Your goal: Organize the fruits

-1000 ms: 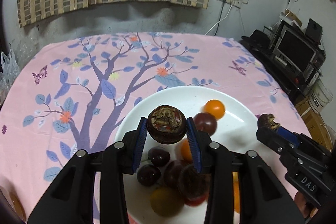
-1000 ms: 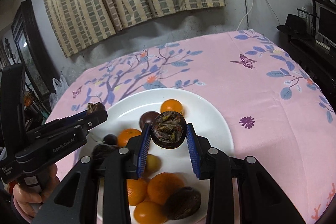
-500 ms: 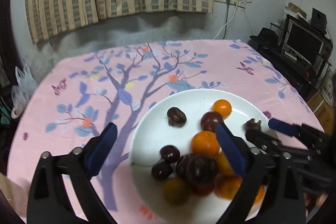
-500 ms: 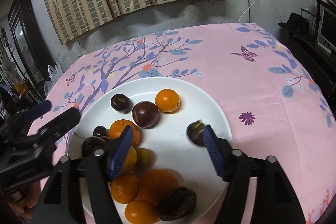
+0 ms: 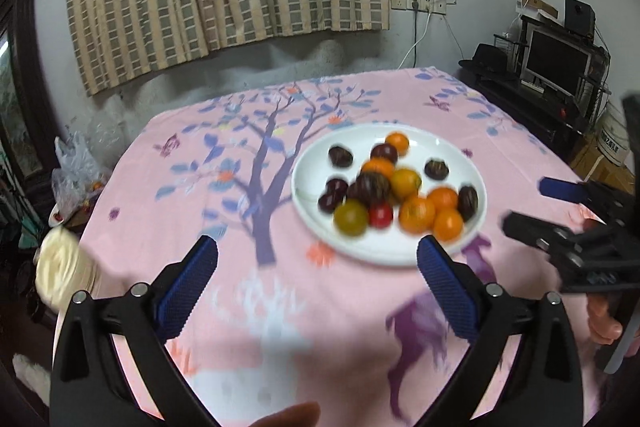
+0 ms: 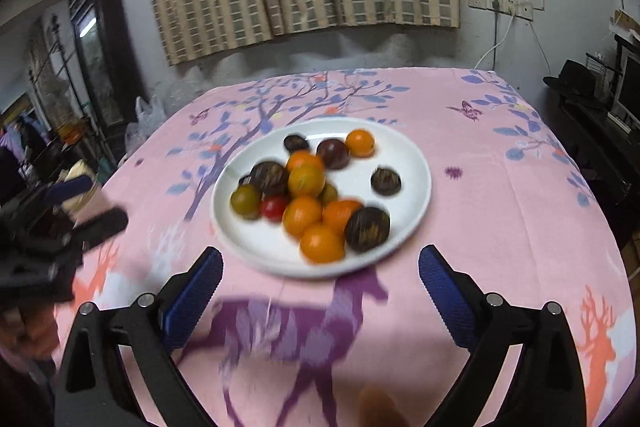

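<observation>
- Both tools hang spread wide and empty: left tool (image 5: 316,267) and right tool (image 6: 320,275) sit short of the plate (image 6: 416,203), above the pink cloth on the desk (image 6: 500,227).
- The fruits are all on the plate: oranges (image 6: 322,243) heaped at the near side, dark round ones mixed in, one dark fruit (image 6: 386,180) alone toward the right, another (image 6: 296,143) at the far edge.
- A red one (image 6: 274,207) and a greenish one (image 6: 246,199) sit on the left flank of the heap (the blur makes their kind hard to call).
- My read: nothing is gripped, so the step is a fresh approach, or the job is near done.
- To do it well, pick a loner first; the dark fruit on the right has bare plate around it, so the fingers can straddle it cleanly.
- Come in low and level, close gently; round fruit rolls, and a nudge to the heap could send an orange off the rim.
- Keep the two tools apart; in the left view the right tool (image 5: 532,207) is just beside the plate.
</observation>
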The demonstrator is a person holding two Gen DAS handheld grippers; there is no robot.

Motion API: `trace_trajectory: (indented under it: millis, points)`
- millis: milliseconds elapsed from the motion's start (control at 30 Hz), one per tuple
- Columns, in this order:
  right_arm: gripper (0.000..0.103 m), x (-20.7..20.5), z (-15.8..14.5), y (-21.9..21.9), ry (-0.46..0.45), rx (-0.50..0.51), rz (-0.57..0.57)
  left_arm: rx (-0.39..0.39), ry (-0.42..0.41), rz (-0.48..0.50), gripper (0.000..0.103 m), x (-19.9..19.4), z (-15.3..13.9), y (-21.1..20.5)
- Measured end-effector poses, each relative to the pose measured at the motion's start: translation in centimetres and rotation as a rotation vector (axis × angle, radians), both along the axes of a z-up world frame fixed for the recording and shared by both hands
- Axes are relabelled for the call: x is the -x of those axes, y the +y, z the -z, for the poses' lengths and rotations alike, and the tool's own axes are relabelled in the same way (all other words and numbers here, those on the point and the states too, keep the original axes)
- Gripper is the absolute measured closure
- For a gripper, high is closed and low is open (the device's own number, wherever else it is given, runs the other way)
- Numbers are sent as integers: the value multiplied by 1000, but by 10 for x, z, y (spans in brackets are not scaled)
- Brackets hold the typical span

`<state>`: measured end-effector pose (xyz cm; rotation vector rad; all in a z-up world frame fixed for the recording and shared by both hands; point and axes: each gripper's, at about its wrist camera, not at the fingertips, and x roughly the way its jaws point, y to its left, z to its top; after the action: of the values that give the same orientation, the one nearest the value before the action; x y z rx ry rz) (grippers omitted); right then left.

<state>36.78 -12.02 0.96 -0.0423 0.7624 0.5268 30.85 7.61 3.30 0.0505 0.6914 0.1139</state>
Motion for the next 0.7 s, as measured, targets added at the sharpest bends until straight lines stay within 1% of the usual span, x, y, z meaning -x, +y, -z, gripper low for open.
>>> trace_trajectory:
  millis: [67, 133, 167, 233, 300, 367, 467, 533, 700]
  points:
    - [4, 28, 12, -14, -34, 14, 15, 3, -10, -15, 5, 21, 8, 1]
    - [4, 45, 23, -23, -46, 17, 22, 31, -5, -19, 5, 37, 21, 2]
    - [4, 53, 31, -29, -41, 14, 20, 47, 5, -17, 5, 42, 28, 2]
    - [4, 60, 36, -31, -32, 39, 24, 65, 34, -20, 5, 46, 41, 1]
    - [4, 67, 36, -29, -66, 68, 27, 68, 67, -23, 5, 46, 51, -1]
    - [4, 70, 37, -25, -99, 105, 26, 53, 77, -17, 5, 48, 55, -4]
    - [4, 69, 40, -21, -105, 148, 31, 54, 61, -14, 5, 51, 55, -6]
    - [4, 70, 41, -20, -105, 156, 31, 66, 57, -9, 5, 54, 55, -7]
    - [4, 68, 42, -22, -95, 156, 38, 62, 62, -7, 5, 54, 56, -7]
